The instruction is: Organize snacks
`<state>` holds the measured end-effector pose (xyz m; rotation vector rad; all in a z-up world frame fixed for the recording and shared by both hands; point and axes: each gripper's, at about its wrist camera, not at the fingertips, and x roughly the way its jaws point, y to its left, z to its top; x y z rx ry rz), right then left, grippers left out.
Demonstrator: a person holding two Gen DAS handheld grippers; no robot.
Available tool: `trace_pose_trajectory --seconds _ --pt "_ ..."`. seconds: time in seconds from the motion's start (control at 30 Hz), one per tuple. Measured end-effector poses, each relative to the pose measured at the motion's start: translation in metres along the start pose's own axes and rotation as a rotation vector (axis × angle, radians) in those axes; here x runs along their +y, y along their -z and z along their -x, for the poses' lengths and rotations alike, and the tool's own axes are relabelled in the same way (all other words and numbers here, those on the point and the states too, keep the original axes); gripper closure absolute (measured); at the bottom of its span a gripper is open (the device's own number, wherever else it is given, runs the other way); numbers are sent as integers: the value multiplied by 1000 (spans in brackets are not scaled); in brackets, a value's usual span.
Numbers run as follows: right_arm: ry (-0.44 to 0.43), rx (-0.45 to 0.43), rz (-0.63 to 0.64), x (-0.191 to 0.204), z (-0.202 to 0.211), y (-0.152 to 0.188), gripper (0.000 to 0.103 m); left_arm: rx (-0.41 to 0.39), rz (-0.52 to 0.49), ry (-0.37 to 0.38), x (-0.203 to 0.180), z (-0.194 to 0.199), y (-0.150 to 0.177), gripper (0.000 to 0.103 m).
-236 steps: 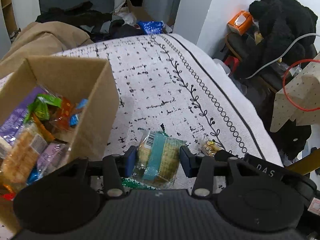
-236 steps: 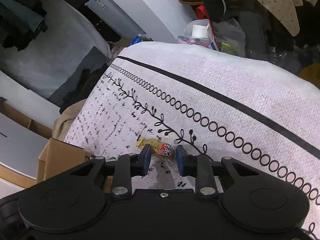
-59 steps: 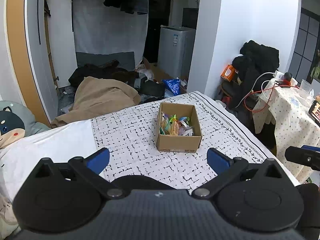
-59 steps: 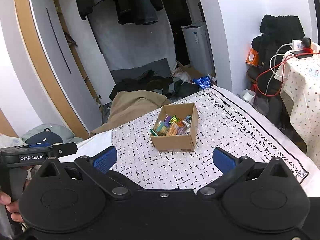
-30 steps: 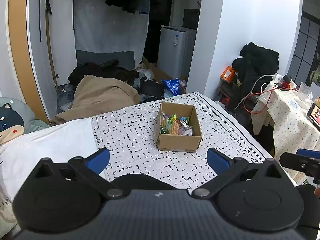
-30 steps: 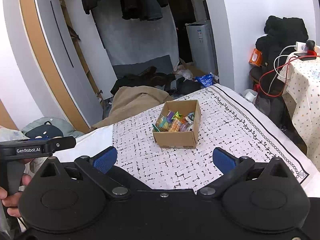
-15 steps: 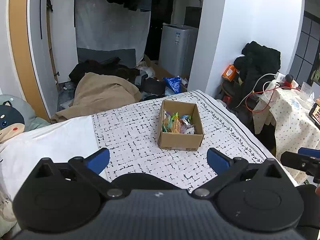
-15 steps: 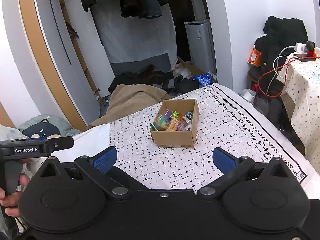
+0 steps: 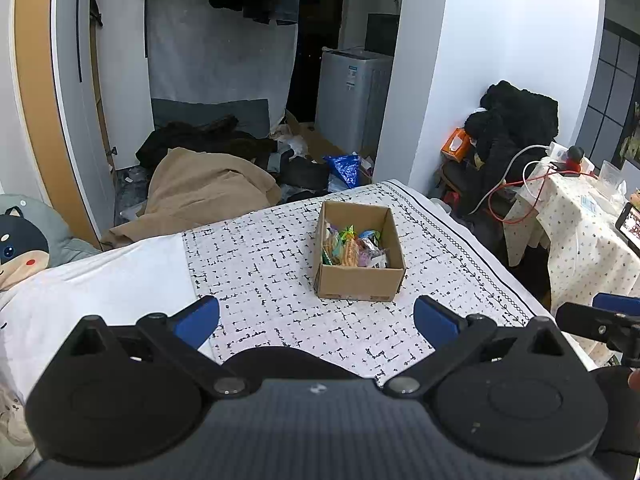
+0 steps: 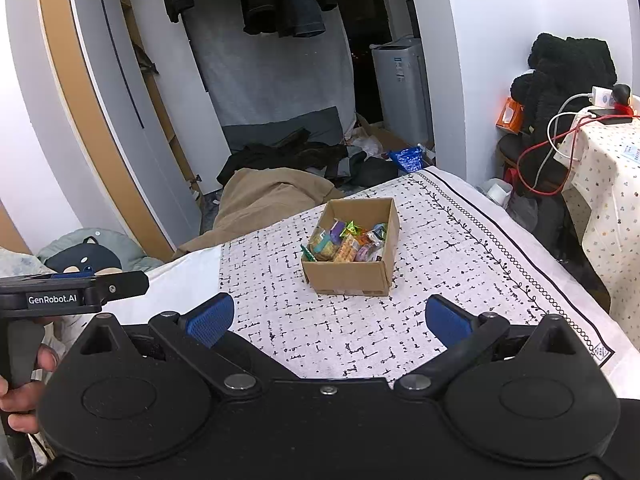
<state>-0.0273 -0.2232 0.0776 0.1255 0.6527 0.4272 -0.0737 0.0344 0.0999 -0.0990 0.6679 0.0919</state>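
We read one legible text: "GenRobot.AI", white letters on the black body of the left gripper (image 10: 74,294), seen at the left edge of the right wrist view. Labels on the white appliance (image 10: 400,68) and the snack wrappers in the cardboard box (image 10: 352,280) are too small for us to read.

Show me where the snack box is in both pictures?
Left wrist: the box sits right of middle on the blanket.
Right wrist: the box sits at the middle, on the same blanket.
Shared landmark: the orange tissue box by the wall, at right in both.
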Motion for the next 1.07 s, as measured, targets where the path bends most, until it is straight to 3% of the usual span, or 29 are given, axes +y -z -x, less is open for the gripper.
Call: trace_pose_trajectory --seconds 1.07 --pt "3 7 1 -3 -6 5 0 -19 3 3 0 -3 6 0"
